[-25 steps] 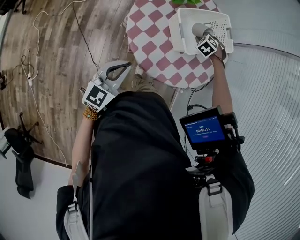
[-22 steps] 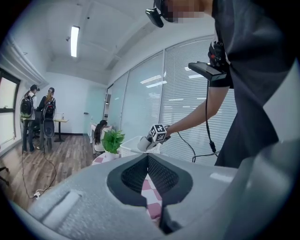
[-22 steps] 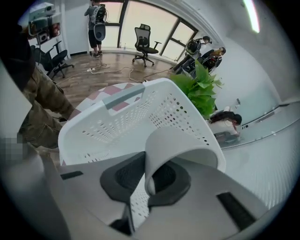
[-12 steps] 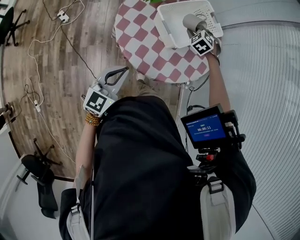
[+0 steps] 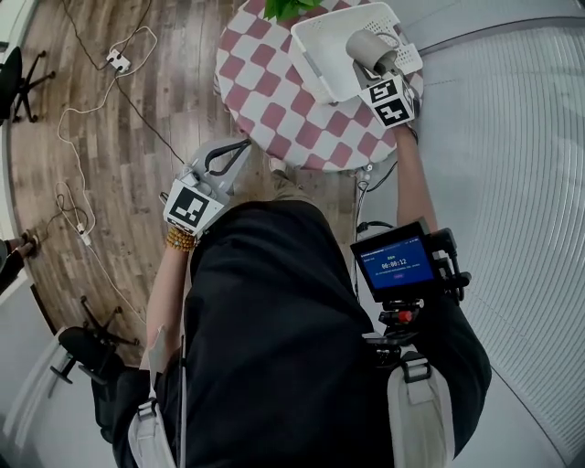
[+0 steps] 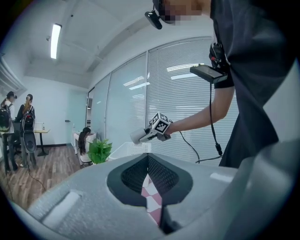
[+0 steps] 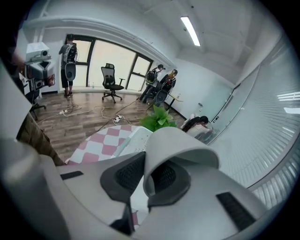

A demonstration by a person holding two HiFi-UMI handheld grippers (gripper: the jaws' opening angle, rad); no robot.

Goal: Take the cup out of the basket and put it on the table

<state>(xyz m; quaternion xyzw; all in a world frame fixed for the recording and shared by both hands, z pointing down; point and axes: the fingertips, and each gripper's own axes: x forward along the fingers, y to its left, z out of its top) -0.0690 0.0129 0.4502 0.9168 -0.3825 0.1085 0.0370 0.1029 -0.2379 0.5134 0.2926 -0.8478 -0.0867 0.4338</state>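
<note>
A grey cup (image 5: pixel 364 46) hangs on its side above the white basket (image 5: pixel 322 44), which stands on the round red-and-white checked table (image 5: pixel 265 91). My right gripper (image 5: pixel 375 66) is shut on the cup: in the right gripper view the cup's wall (image 7: pixel 178 150) sits pinched between the pads, mouth towards the camera. The left gripper view shows the same cup (image 6: pixel 137 136) held over the basket (image 6: pixel 126 149). My left gripper (image 5: pixel 239 146) hovers by the table's near edge, jaws shut with nothing in them.
A green plant (image 5: pixel 291 7) stands at the table's far side beside the basket. Cables (image 5: pixel 91 73) trail over the wooden floor at left. A glass wall with blinds (image 5: pixel 512 137) runs along the right. People and office chairs are far across the room.
The right gripper has risen with the cup, lifting it from inside the basket to above it, and has rolled. The left gripper has barely shifted.
</note>
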